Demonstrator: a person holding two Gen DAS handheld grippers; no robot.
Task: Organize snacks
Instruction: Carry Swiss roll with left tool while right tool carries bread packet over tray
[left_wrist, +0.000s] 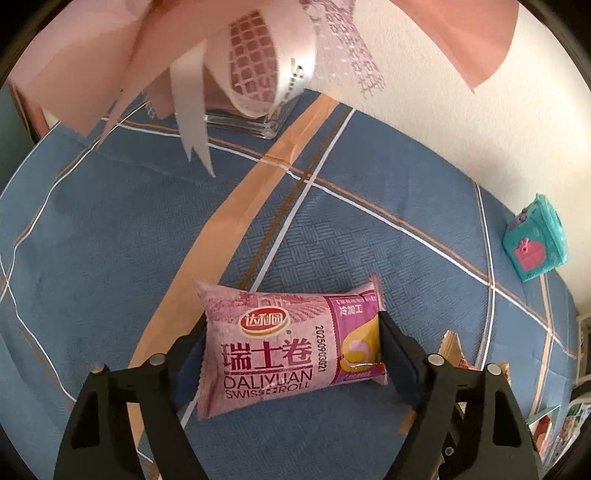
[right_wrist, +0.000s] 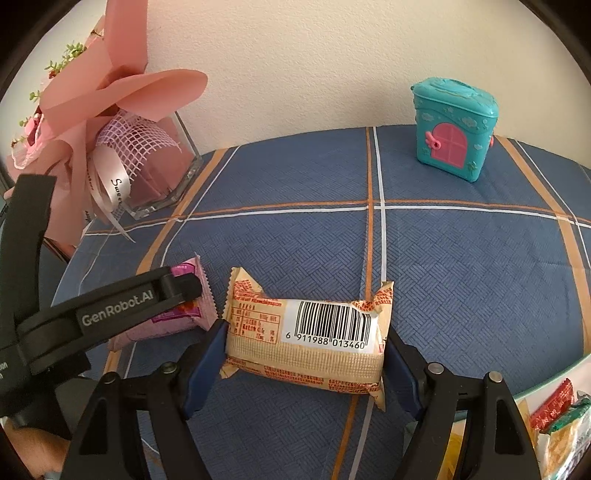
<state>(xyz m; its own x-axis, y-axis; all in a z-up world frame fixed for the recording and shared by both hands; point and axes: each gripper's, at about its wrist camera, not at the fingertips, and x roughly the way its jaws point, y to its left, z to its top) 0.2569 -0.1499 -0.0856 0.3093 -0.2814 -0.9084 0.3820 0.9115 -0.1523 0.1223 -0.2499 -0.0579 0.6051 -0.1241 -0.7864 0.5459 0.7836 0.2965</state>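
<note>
Tabletop: blue woven cloth (right_wrist: 461, 258) with orange and white stripes crossing it, set against a cream wall (right_wrist: 295, 66).
Left gripper (left_wrist: 291, 354): its two fingers (left_wrist: 397, 354) are clenched on the pink Swiss roll pack (left_wrist: 284, 347), one blue pad pressed to each short end; the pack lies crosswise between the fingers, label up. Whether it rests on the cloth or is lifted just off it, I cannot tell.
Right gripper (right_wrist: 304, 354): its fingers (right_wrist: 207, 354) are clenched on the beige snack pack (right_wrist: 306, 343), one pad at each short end; the pack lies crosswise between them with its barcode up.
Between the two: in the right wrist view the left gripper (right_wrist: 195, 291) reaches in from the left of the right fingers, with the pink Swiss roll pack (right_wrist: 184, 314) just beside the beige snack pack, their crimped ends close but seemingly apart.
Ahead of the fingers, left: a glass vase (right_wrist: 173, 177) holding a bouquet in pink wrapping (right_wrist: 122, 96), with white netting and ribbon hanging down.
Ahead of the fingers, right: a teal toy house (right_wrist: 454, 129) with a pink door, upright near the wall, well apart from both packs.
Right of the right fingers, low: more snack packets (right_wrist: 557, 424) beyond the tabletop's edge, partly cut off by the frame.
</note>
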